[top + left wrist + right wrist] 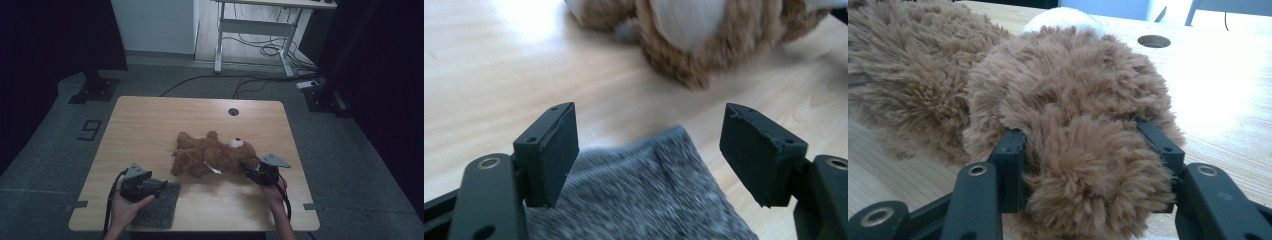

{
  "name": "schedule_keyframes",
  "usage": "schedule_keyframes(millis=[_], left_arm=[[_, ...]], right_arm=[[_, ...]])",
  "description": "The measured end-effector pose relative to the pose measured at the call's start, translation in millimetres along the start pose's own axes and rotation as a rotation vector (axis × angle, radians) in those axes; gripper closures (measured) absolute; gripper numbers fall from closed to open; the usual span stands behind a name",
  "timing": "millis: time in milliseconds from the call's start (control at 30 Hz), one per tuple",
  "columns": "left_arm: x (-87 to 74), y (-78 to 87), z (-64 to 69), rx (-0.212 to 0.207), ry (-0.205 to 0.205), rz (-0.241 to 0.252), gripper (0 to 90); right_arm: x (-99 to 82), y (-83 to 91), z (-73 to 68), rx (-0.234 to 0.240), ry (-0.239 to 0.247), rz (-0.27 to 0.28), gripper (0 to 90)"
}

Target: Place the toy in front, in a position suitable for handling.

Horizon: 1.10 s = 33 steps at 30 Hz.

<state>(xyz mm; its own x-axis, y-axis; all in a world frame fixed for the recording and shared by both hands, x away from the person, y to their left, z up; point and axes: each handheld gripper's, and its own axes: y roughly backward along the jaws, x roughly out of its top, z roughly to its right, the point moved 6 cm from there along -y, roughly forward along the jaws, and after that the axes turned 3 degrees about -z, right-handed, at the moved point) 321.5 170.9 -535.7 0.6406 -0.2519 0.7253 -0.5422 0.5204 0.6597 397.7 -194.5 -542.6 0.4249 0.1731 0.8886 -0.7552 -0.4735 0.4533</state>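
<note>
Light wood table (150, 125) with a round cable hole (233, 111) near its far edge. Grey carpet floor (60, 145), marked with a dark "9" (90, 130) left of the table. Beyond it, a white desk frame (255, 30) with black cables (265, 50) lying loose beneath. Pale wall panel (152, 25) behind; dark curtains (55, 35) on both sides. Dim room light.

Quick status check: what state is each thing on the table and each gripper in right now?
Teddy bear: lying flat on the table, one fuzzy part clamped at its right end.
Grey cloth: flat on the table near the front edge, not gripped.
Left gripper: jaws open, over the cloth.
Right gripper: jaws shut on the teddy bear's fur.
Table: wooden, level, cable hole uncovered.
</note>
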Motion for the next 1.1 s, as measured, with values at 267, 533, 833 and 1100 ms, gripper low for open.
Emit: schedule_keyframes(millis=[267,533,833,1100], left_arm=[[-23.3,-26.0,26.8,0.008,-0.080,-0.133,24.2],[-33.1,-39.1,23.6,0.066,-0.107,-0.186,22.7],[-34.4,-44.1,22.0,0.144,-0.154,-0.173,26.7],[-33.4,-40.2,9.9,0.176,-0.137,-0.124,53.5]], right_arm=[[-1.6,1.1,-0.1,0.003,0.005,-0.002,48.2],[-2.1,1.3,-0.1,0.003,0.002,0.001,47.7],[-2.5,1.4,-0.2,0.001,0.000,0.002,47.5],[-2.9,1.1,0.3,0.002,-0.003,0.007,47.4]])
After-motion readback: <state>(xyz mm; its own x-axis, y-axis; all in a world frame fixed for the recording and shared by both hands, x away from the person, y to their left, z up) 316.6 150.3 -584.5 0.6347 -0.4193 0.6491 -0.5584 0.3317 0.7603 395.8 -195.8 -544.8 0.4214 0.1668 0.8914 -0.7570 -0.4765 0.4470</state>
